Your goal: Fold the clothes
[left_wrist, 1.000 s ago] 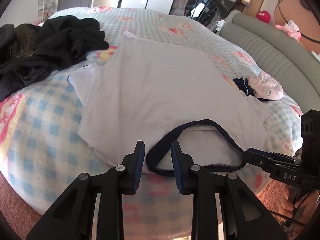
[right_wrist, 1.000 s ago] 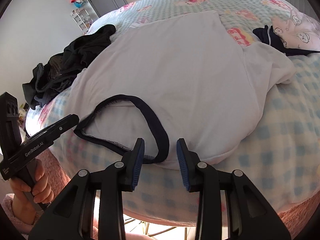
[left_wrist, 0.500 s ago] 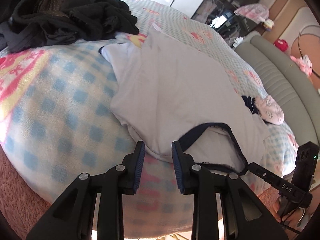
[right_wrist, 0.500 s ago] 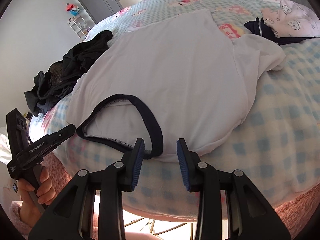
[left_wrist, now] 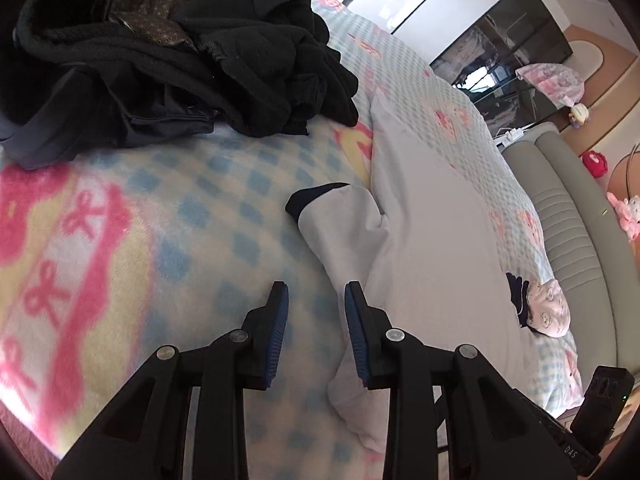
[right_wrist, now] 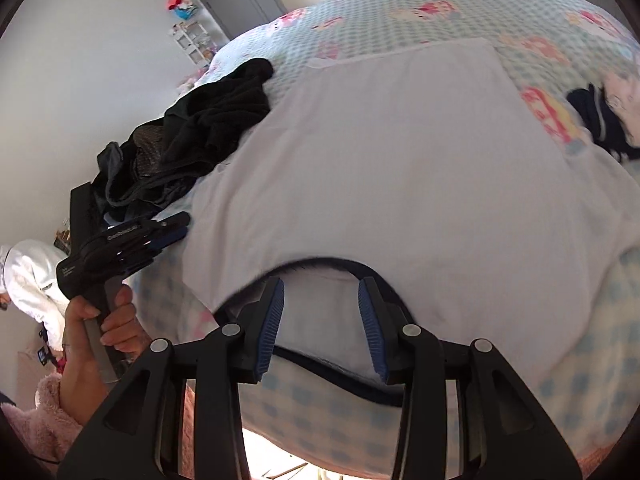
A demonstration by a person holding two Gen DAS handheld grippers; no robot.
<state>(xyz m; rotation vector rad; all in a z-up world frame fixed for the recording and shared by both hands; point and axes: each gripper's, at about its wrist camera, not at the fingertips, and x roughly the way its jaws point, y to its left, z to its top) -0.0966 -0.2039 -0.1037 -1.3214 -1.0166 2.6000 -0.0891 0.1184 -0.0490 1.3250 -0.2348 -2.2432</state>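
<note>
A white T-shirt (right_wrist: 400, 168) lies flat on the bed (right_wrist: 460, 12), on a blue checked blanket (left_wrist: 224, 216). Its long side runs from the near bed edge to the far side. The dark blue neck hole (right_wrist: 332, 268) points at the near edge, and the bottom hem points away. One short sleeve (left_wrist: 344, 220) with a dark cuff sticks out toward the black clothes pile (left_wrist: 168, 52). The left hand-held gripper (left_wrist: 314, 300) sits just beside that sleeve, its fingers apart and holding nothing. The right hand-held gripper (right_wrist: 322, 292) is over the neck hole, fingers apart too. A hand (right_wrist: 100, 328) holds the left one.
</note>
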